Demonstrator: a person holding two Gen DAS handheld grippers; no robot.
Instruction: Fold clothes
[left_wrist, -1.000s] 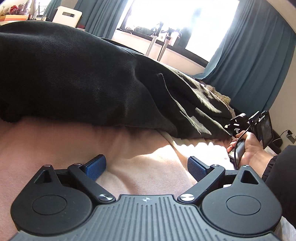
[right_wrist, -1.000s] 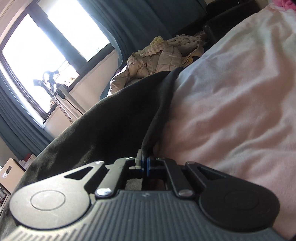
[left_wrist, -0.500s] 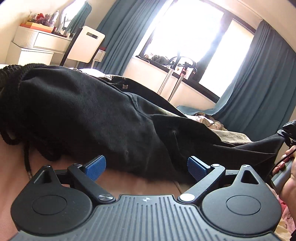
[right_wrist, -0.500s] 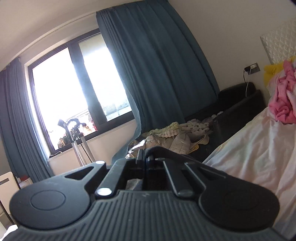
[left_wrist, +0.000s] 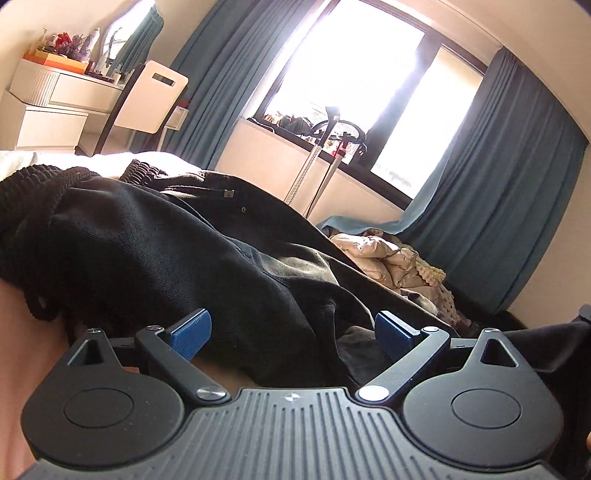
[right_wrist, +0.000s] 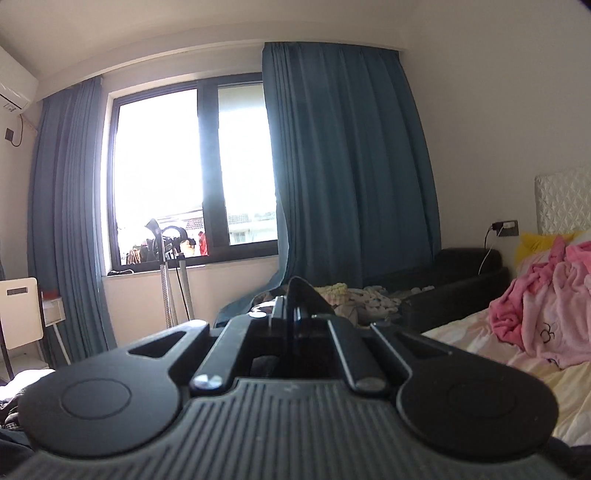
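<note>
A black garment (left_wrist: 177, 254) with a ribbed waistband lies crumpled across the pink bed cover (left_wrist: 22, 369) in the left wrist view. My left gripper (left_wrist: 291, 334) is open and empty, its blue pads on either side of the garment's near edge, low over the bed. My right gripper (right_wrist: 293, 314) is shut on a fold of the black garment (right_wrist: 301, 291) and holds it raised well above the bed. The lifted cloth also shows at the right edge of the left wrist view (left_wrist: 546, 343).
A pink garment (right_wrist: 543, 302) lies on the bed near the headboard. A pile of beige clothes (left_wrist: 388, 258) sits on a dark sofa (right_wrist: 461, 273) under the window. A white desk (left_wrist: 55, 107) and chair (left_wrist: 147, 99) stand at far left.
My right gripper has lifted the garment's edge up from the bed and levelled out toward the window. My left gripper has moved closer to the garment and tilted up, still open.
</note>
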